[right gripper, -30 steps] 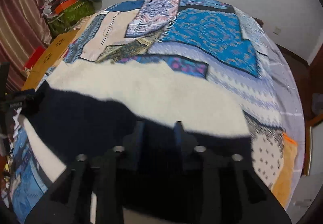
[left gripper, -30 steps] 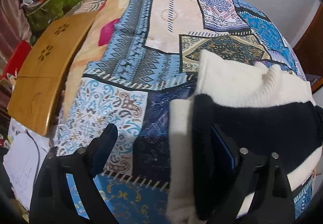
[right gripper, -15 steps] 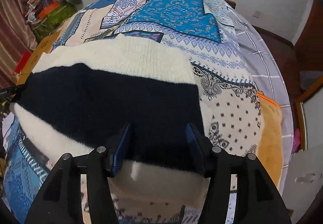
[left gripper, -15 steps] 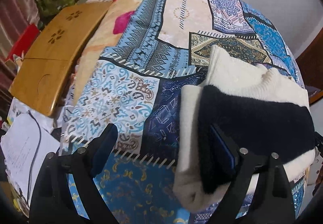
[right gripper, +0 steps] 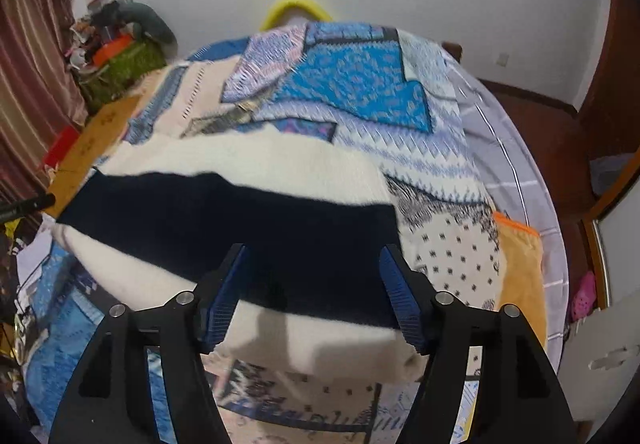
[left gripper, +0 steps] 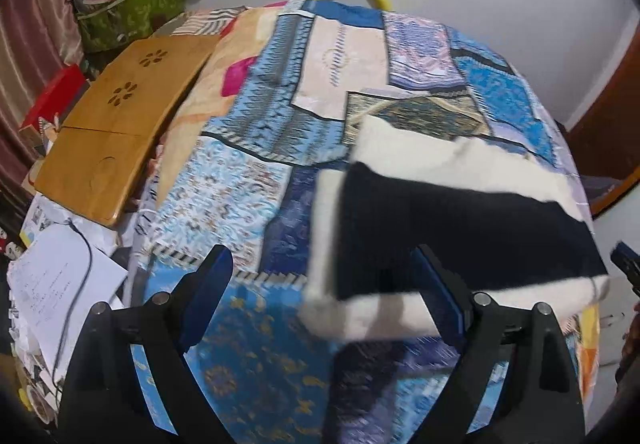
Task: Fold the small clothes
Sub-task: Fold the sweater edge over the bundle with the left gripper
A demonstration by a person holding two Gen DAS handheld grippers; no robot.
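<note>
1. Now my right gripper (right gripper: pixel 312 294) stands released: its jaws have just been opening, and the folded cream-and-navy sweater (right gripper: pixel 248 211) lies below the gap between them, the blue pads clear of the knit. A second ago those pads were pinched close together over the navy band.
2. My left gripper (left gripper: pixel 324 296) is spread wide with nothing gripped, the same as a second ago. Its right finger (left gripper: pixel 444 296) overlaps the sweater's (left gripper: pixel 460 228) near edge in the lower right of the left wrist view; I cannot tell whether it touches.
3. Both views have pulled back since the earlier frames: more of the patchwork bedspread (left gripper: pixel 240 195) shows, and the sweater sits smaller and further up than before.
4. The sweater lies flat on the bedspread (right gripper: pixel 360 91), across the centre of the right wrist view, navy band between two cream bands.
5. At the left of the left wrist view, the wooden lap desk (left gripper: pixel 116 119) and the white papers (left gripper: pixel 56 284) now show more fully.
</note>
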